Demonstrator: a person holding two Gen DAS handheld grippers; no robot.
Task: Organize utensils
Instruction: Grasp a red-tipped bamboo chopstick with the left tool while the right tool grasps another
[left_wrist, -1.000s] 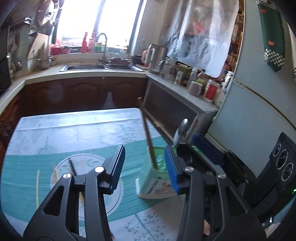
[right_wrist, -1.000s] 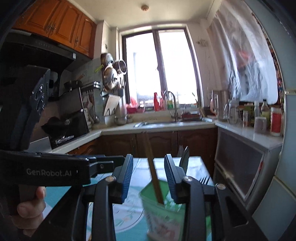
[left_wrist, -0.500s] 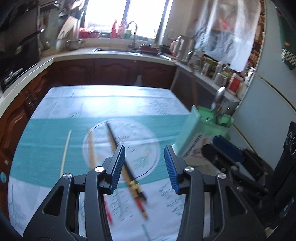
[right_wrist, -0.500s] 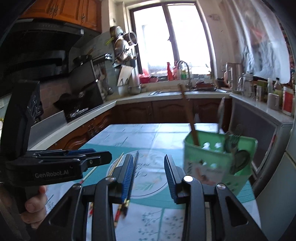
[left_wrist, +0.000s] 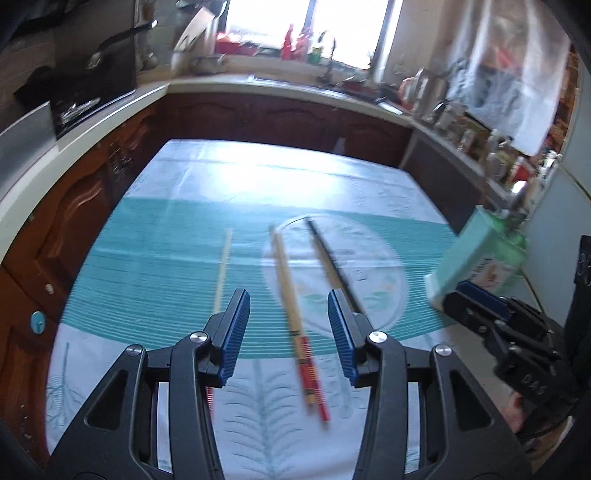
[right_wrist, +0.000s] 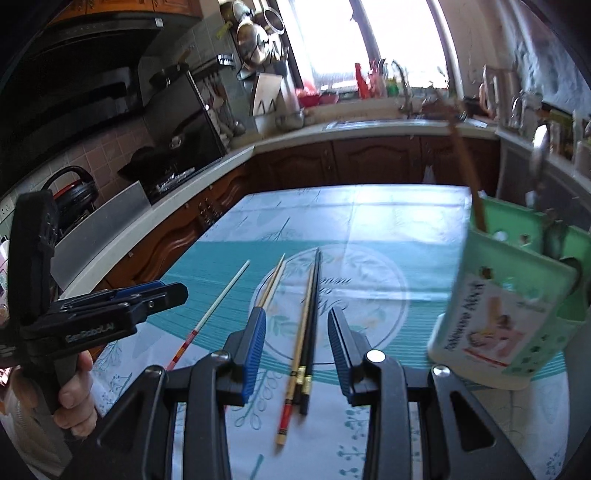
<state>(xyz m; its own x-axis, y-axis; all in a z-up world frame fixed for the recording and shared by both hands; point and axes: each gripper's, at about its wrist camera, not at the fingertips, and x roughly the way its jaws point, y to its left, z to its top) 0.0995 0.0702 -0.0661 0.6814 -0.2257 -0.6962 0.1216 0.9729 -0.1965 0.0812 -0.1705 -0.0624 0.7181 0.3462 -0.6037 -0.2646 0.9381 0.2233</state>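
Both sets of tongs, left tongs (left_wrist: 288, 332) and right tongs (right_wrist: 297, 350), hang wide apart and empty over chopsticks (right_wrist: 306, 321) lying loose on the counter (right_wrist: 369, 218). Only the right view clearly shows the green utensil holder (right_wrist: 506, 314) with a brown chopstick (right_wrist: 467, 173) standing inside; the left view is blurry and just catches its edge.

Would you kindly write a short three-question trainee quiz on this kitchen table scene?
1. True or false: the black chopstick lies flat on the teal patterned tablecloth.
2. The brown wooden chopstick stands in: A the green plastic utensil holder; B a glass jar; C a steel pot.
3. Fill in: the left gripper and right gripper are both ____.

Key: 1 true; 2 A; 3 open.
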